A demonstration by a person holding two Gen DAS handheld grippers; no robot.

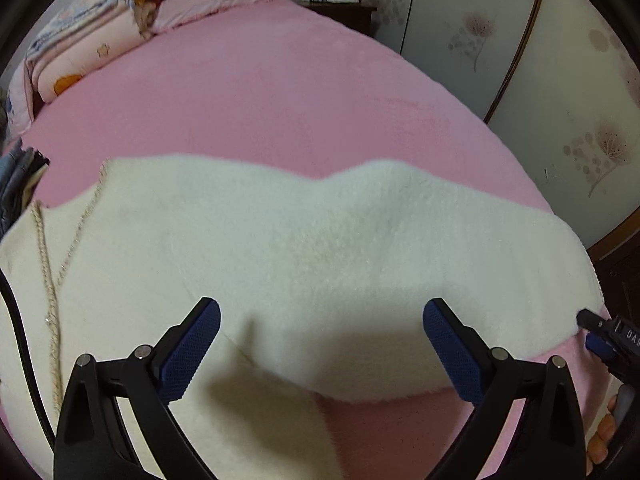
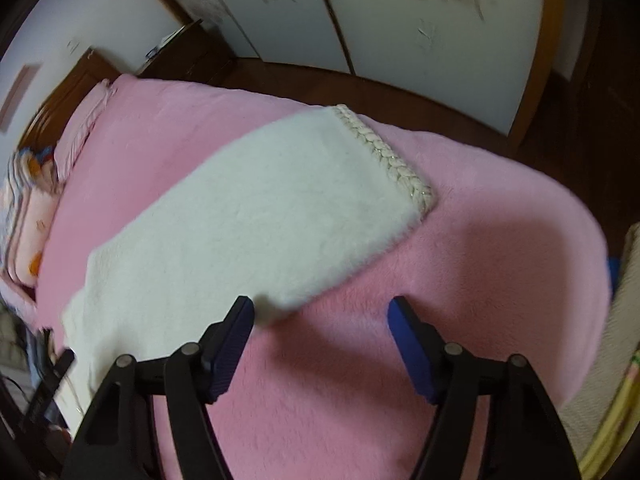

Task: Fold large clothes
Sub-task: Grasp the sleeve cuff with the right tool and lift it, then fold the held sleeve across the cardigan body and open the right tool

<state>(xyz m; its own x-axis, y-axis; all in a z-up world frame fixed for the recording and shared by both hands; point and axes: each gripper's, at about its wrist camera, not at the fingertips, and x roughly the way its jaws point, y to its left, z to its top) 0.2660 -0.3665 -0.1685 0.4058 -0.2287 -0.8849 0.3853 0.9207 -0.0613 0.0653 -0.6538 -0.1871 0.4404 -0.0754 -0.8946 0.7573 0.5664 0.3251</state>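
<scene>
A large cream fleece garment point(image 1: 304, 248) with braided trim point(image 1: 50, 280) lies spread flat on the pink bed point(image 1: 248, 96). My left gripper point(image 1: 320, 316) is open and empty, hovering above the garment's near part. The right gripper shows at the right edge of the left wrist view point(image 1: 604, 330), by the garment's right end. In the right wrist view the garment point(image 2: 248, 216) stretches away with a braided hem point(image 2: 384, 156) at its far end. My right gripper point(image 2: 320, 312) is open and empty over the pink cover, its left finger point(image 2: 232, 344) next to the garment's near edge.
Folded quilts point(image 1: 88, 36) and a pink pillow point(image 1: 212, 4) lie at the head of the bed. Denim clothes point(image 1: 16, 184) sit at the left edge. Floral wardrobe doors point(image 1: 552, 80) and a dark nightstand point(image 1: 344, 12) stand past the bed. A cream and yellow item point(image 2: 616, 380) is at right.
</scene>
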